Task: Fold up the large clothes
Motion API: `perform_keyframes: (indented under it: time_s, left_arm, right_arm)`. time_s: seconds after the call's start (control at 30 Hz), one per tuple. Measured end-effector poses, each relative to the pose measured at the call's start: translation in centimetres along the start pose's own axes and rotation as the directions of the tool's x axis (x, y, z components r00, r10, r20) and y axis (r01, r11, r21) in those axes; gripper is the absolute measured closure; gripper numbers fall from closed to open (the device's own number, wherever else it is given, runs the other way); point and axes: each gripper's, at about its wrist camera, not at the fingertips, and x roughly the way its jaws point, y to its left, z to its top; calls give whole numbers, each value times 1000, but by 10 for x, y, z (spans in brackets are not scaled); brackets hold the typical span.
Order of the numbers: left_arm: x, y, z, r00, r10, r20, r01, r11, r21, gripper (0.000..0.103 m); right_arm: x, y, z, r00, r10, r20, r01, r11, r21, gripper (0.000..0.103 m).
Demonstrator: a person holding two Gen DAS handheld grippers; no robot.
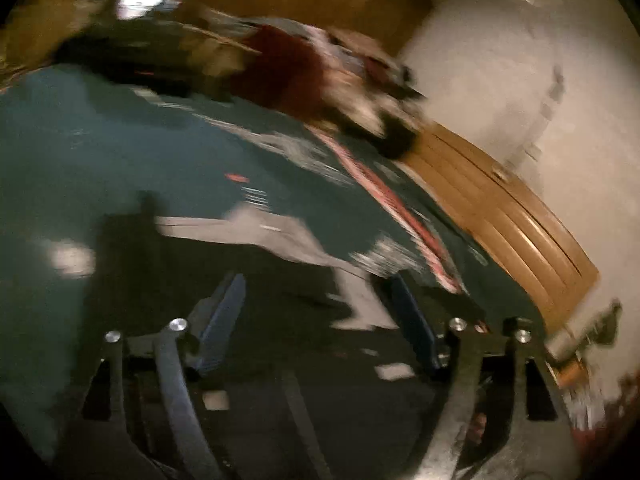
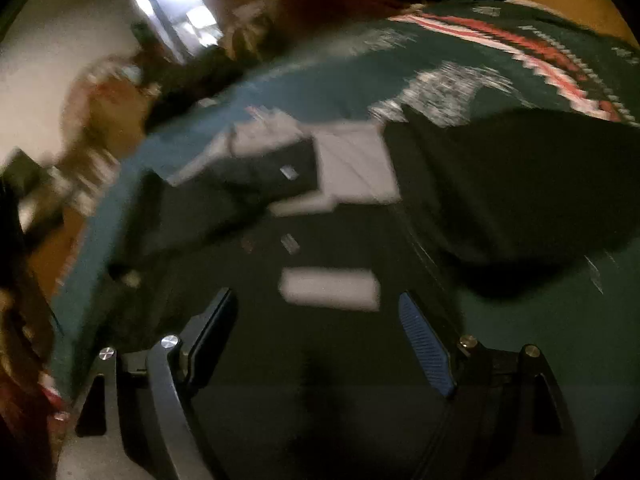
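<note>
Both views blurred. My left gripper (image 1: 312, 304) stands wide, nothing between its pads, over the dark garment (image 1: 224, 304) with white patches. My right gripper (image 2: 320, 332) is also wide and empty, above the same dark cloth, which lies spread on a teal patterned bed cover (image 2: 500, 56). A pile of other clothes (image 1: 304, 68) sits at the far end. I judge that the garment lies flat so an edge can be pinched; both grippers look ready for that.
</note>
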Motion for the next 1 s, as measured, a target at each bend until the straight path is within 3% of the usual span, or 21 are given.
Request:
perform_keyframes:
  time_s: [0.07, 0.17, 0.23, 0.37, 0.57, 0.6, 0.67, 0.7, 0.83, 1.0]
  left_arm:
    - [-12, 35, 2, 994, 111, 20, -110, 993, -52, 28]
    - [-15, 77, -2, 980, 198, 7, -195, 972, -132, 29]
    - [-15, 91, -6, 975, 221, 4, -217, 962, -165, 29]
    - [-16, 102, -13, 971, 237, -4, -234, 955, -183, 29]
    - [-10, 105, -17, 971, 239, -30, -240, 956, -167, 28]
    - [-7, 104, -16, 970, 242, -31, -244, 956, -160, 28]
    - [-9, 104, -16, 970, 243, -28, -245, 957, -155, 27]
    - [-9, 102, -14, 968, 248, -25, -249, 957, -148, 27]
    - [-14, 99, -11, 950, 312, -17, -312, 945, -97, 27]
    - [-3, 95, -9, 923, 383, -40, -384, 922, -50, 26]
  right_arm:
    - [21, 4, 24, 997, 73, 5, -73, 997, 11, 21]
    - [73, 12, 60, 994, 106, -40, -106, 994, 6, 33]
    - [106, 13, 79, 993, 94, -74, -94, 996, 0, 35]
    - [153, 16, 99, 995, -7, -102, 3, 999, -44, 35]
    - [180, 27, 105, 993, 21, -120, -29, 998, -58, 37]
    - [183, 29, 104, 993, 6, -121, -14, 998, -66, 44]
    - [184, 28, 102, 993, -18, -119, 11, 998, -59, 75]
    - [181, 24, 102, 993, -4, -118, 0, 999, -35, 97]
    - [138, 5, 95, 999, 26, -39, -25, 999, 29, 99]
    - [94, -15, 84, 996, -91, 16, 91, 996, 19, 99]
